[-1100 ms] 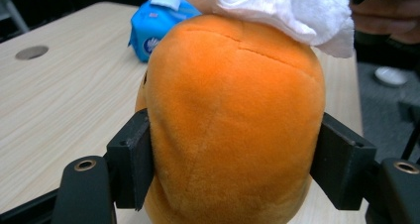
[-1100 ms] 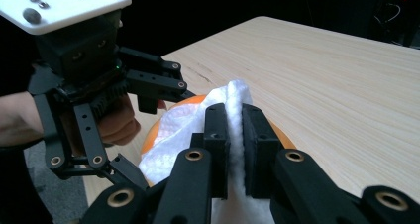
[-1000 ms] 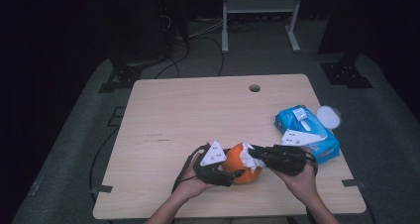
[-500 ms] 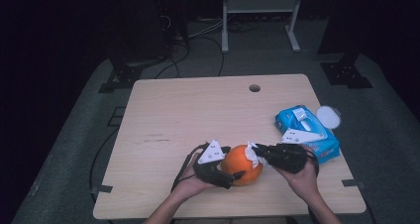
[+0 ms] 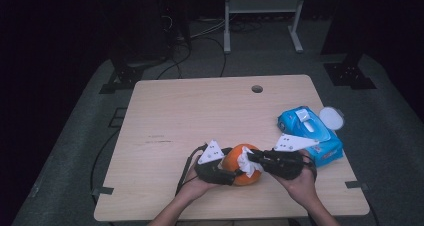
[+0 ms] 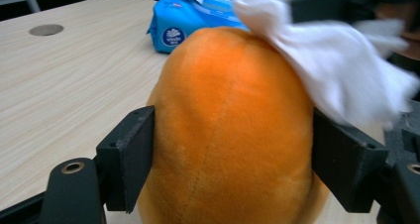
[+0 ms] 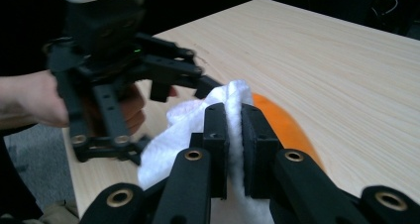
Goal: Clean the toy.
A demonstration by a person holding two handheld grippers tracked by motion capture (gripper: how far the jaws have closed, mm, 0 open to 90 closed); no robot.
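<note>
Clamped on the orange plush toy [image 6: 233,130] with the left gripper [image 5: 231,174], one pad pressed into each flank of the fabric, having just closed in with the toy between the jaws. Pinched flat on a white wipe [image 7: 168,135] with the right gripper [image 7: 234,130], jaws together with nothing but a fold of cloth between them. Found near the front edge of the table [image 5: 200,111], between the two hands, with the blue wipe pack [image 5: 312,133] off to the right and its round lid [image 5: 331,118] just beyond. Seen from the left gripper view, stands taller than wide, seams running from bottom to top, the wipe draped over the upper right shoulder and touching the plush there. Lies just ahead of and slightly below the right gripper's tips, toward the person's left, so touching for the right hand through the cloth and held fast by the left. Probably midway through wiping the toy's surface. Calls, most likely, for a stroke of the cloth across the crown and along the seams, away from the right hand. Depends on the left clamp holding firm, since soft plush may squash or roll under sideways pressure. Risks snagging the loose tail of the wipe on the left gripper's near jaw.
</note>
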